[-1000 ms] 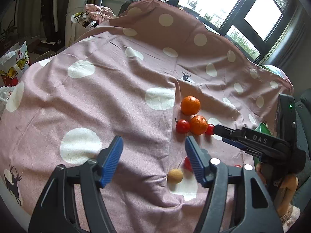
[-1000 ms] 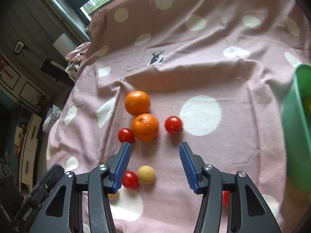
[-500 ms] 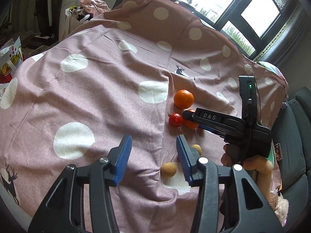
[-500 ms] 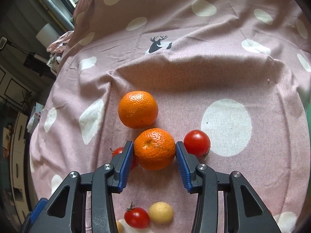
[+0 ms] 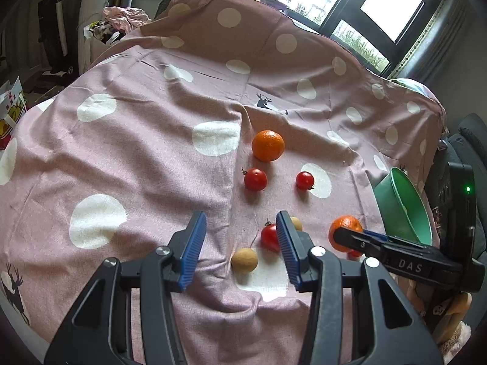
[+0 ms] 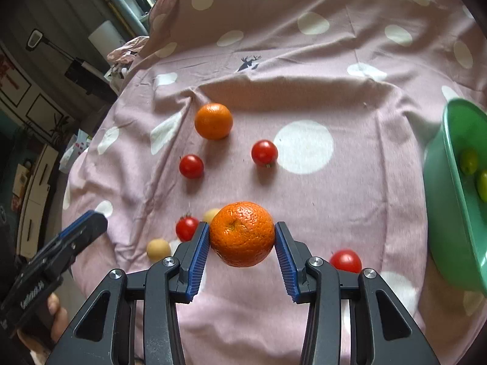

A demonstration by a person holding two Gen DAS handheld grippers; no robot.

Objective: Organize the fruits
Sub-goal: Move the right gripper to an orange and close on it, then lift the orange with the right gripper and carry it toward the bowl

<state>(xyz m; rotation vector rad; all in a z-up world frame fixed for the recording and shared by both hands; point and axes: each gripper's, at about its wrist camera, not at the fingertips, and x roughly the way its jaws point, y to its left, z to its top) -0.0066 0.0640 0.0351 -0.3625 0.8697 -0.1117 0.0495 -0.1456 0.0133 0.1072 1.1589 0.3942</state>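
The right tool (image 6: 242,238) was clamped on an orange (image 6: 242,233), held above the dotted cloth (image 6: 350,200) near the green bowl (image 6: 438,213). The left tool (image 5: 240,245) stood apart and empty – its jaws had just been closing – over a tomato (image 5: 269,237).

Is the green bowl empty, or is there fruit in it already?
Not empty. The right wrist view shows two yellow-green fruits inside the green bowl. The rest of its inside is cut off by the frame.
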